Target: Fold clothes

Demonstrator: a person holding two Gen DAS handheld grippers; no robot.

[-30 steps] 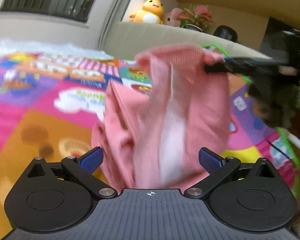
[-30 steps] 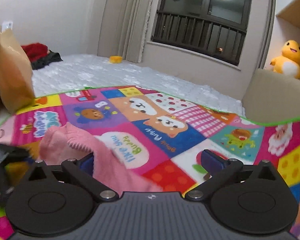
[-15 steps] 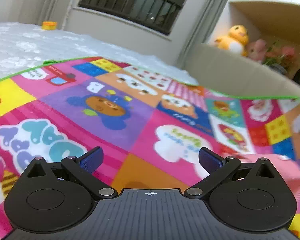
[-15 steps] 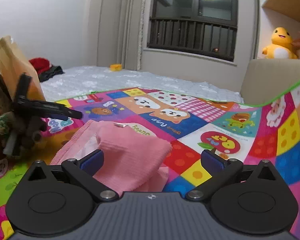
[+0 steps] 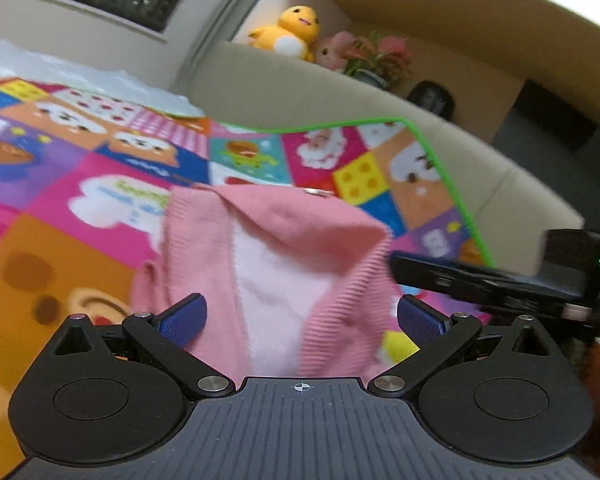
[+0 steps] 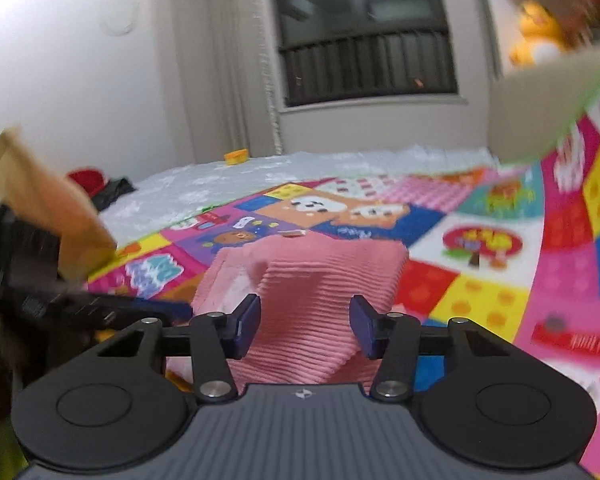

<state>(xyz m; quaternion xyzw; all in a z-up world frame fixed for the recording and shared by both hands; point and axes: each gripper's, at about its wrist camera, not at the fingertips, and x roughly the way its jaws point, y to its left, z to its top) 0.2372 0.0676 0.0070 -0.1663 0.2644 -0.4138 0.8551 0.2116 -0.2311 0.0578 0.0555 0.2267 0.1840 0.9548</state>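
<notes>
- One pink ribbed garment (image 5: pixel 276 264) lies bunched on the play mat (image 5: pixel 100 160), its pale lining showing, in front of both grippers
- Two grippers: the left gripper (image 5: pixel 300 316) has its fingers spread wide, holding nothing; the right gripper (image 6: pixel 303 326) has its fingers partly apart with the pink cloth between them, not pinched
- One colourful cartoon-patterned mat with a green edge covers the surface
- One yellow plush toy (image 5: pixel 292 32) and one potted plant (image 5: pixel 376 60) sit on a beige ledge; one barred window (image 6: pixel 364 40) is behind
</notes>
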